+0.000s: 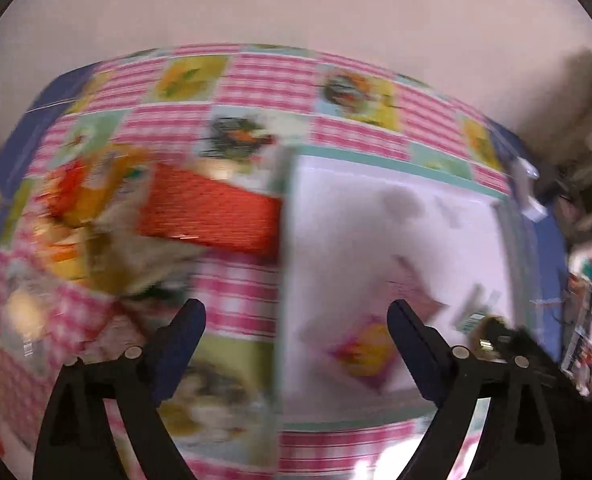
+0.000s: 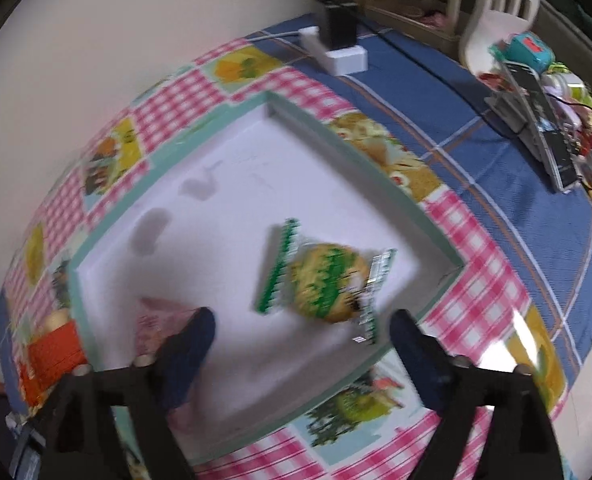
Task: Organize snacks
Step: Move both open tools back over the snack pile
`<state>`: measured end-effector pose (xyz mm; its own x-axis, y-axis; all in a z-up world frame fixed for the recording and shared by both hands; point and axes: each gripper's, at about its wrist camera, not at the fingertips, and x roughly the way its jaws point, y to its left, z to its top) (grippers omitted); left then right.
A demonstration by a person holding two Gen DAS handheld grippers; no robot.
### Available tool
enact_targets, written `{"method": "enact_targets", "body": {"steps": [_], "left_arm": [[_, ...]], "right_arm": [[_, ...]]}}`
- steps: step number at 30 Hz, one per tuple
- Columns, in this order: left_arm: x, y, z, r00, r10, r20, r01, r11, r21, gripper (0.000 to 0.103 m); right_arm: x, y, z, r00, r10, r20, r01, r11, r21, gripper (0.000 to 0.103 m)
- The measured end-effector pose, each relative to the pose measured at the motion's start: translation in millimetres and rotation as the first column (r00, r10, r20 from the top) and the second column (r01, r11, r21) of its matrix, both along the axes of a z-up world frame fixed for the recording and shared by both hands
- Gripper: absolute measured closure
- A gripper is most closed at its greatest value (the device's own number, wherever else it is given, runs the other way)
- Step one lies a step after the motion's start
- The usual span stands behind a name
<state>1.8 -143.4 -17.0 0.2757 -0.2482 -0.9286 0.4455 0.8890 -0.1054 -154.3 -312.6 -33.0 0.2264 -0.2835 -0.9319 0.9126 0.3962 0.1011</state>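
green snack packet (image 2: 328, 284) | on white tray (image 2: 235, 160) | between spread right jaws

A plain cream-white wall (image 2: 143, 20) runs behind the table (image 2: 476, 152), which is spread with a blue plaid cloth and, over that, a glossy pink-and-white gingham oilcloth (image 2: 175, 100) printed with food pictures. Near the wall, a white power strip (image 2: 336, 54) lies on the blue cloth with a black adapter (image 2: 338, 24) plugged in upright. At the table's far end stands a white plastic chair (image 2: 500, 4) with a slotted back, beside a blurred heap of clutter (image 2: 556, 92). The light is soft and even, with one bright glare patch on the oilcloth.
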Motion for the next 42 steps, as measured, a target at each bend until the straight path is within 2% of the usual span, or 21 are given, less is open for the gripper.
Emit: {"method": "enact_targets", "body": {"steps": [2,3,7,14,19,22,29,34,38,42], "left_arm": [[11,18,0,0.998,0.07,0.012,-0.07,0.997,0.024,0.007],[15,26,0,0.995,0.098,0.017,-0.099,0.995,0.026,0.006],[32,58,8,0.982,0.184,0.052,-0.185,0.983,0.02,0.004],[47,97,27,0.964,0.211,0.164,-0.222,0.974,0.052,0.003],[53,126,41,0.944,0.251,0.215,-0.264,0.964,0.034,0.0],[56,141,44,0.939,0.27,0.211,-0.278,0.96,0.008,0.0],[61,172,46,0.932,0.305,0.196,-0.307,0.952,-0.022,0.0],[65,193,44,0.928,0.321,0.187,-0.329,0.944,0.012,0.0],[73,212,32,0.927,0.35,0.133,-0.357,0.933,0.033,0.0],[83,234,14,0.909,0.412,0.06,-0.413,0.911,0.014,0.0]], "right_arm": [[7,9,3,0.999,0.039,0.001,-0.039,0.999,-0.008,0.007],[10,13,4,0.999,0.053,0.001,-0.053,0.999,-0.012,0.001],[21,31,11,0.994,0.107,0.009,-0.107,0.994,-0.029,0.0],[37,58,25,0.984,0.174,0.038,-0.172,0.984,-0.052,0.0],[48,77,36,0.976,0.211,0.061,-0.206,0.976,-0.072,0.0],[57,90,37,0.966,0.249,0.069,-0.244,0.967,-0.075,0.0],[86,133,35,0.917,0.389,0.087,-0.384,0.921,-0.068,0.0],[104,158,26,0.88,0.465,0.098,-0.464,0.885,-0.032,0.0],[117,177,16,0.858,0.505,0.094,-0.507,0.862,-0.001,0.0],[134,193,-7,0.846,0.531,0.051,-0.533,0.845,0.04,0.0]]}}
